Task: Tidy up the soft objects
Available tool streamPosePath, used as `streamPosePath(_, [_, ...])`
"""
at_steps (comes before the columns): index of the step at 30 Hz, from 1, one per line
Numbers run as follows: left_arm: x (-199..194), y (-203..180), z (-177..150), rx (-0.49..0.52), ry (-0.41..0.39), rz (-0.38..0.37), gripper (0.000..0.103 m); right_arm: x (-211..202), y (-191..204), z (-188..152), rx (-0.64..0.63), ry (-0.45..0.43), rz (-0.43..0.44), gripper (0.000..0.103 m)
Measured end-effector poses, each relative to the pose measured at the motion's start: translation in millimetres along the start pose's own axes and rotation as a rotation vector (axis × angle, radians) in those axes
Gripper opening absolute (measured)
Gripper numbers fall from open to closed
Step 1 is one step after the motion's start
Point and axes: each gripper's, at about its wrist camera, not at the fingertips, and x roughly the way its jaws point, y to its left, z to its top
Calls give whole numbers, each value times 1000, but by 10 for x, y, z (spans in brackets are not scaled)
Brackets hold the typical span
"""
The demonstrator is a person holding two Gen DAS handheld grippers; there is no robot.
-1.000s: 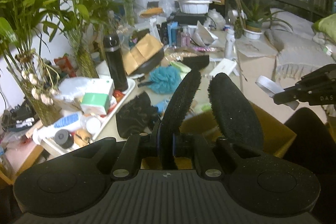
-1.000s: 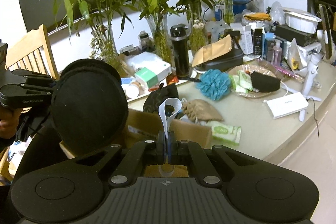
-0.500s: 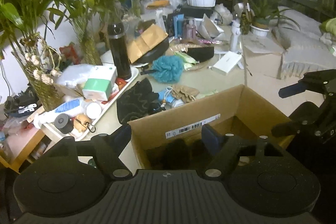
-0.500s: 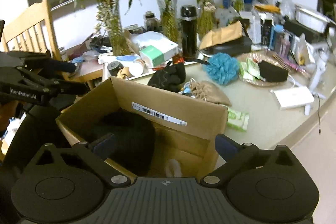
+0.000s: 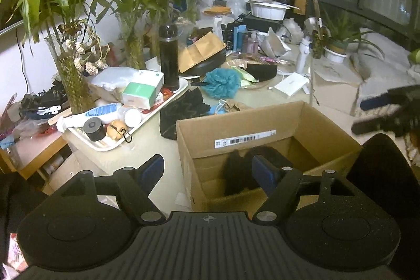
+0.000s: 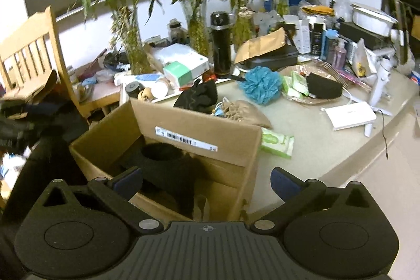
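In the left wrist view, the left gripper [image 5: 208,172] is seen released, its jaws having just been opened, and nothing is held between them. The cardboard box [image 5: 309,120] stands directly ahead of the fingers, its near left corner lying between them. Inside it, just beyond the right finger, a black soft item [image 5: 237,169] is seen resting on the bottom. Farther ahead of the fingers, beyond the box, other soft things are left on the table: a black cloth [image 5: 183,106], a blue bath pouf [image 5: 223,83] and a small brown pouch [image 5: 233,104]. To the left of the fingers a white tray [image 5: 181,89] is filled with a bottle, a small box and other small articles.

In the right wrist view, the right gripper [image 6: 206,181] is spread wide, its jaws also just opened, and it is empty. The box [image 6: 199,127] lies below and ahead of the fingers, with the black item [image 6: 168,164] near the left finger and something pale [image 6: 200,204] at the bottom, too unclear to be named. Ahead of the fingers the pouf [image 6: 261,84], the cloth [image 6: 199,96], the pouch [image 6: 242,112] and a green packet [image 6: 277,142] beside the box are seen.

The task is judged partly done: one batch is deposited, several soft objects are to be collected.
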Motion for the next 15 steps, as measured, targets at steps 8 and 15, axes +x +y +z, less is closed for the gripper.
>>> streamPosePath(8, [-152, -43, -87, -15, -48, -5, 74, -143, 1, 72, 14, -10, -22, 103])
streamPosePath(15, [-146, -41, -86, -5, -61, -2, 74, -95, -2, 45, 22, -1, -6, 103])
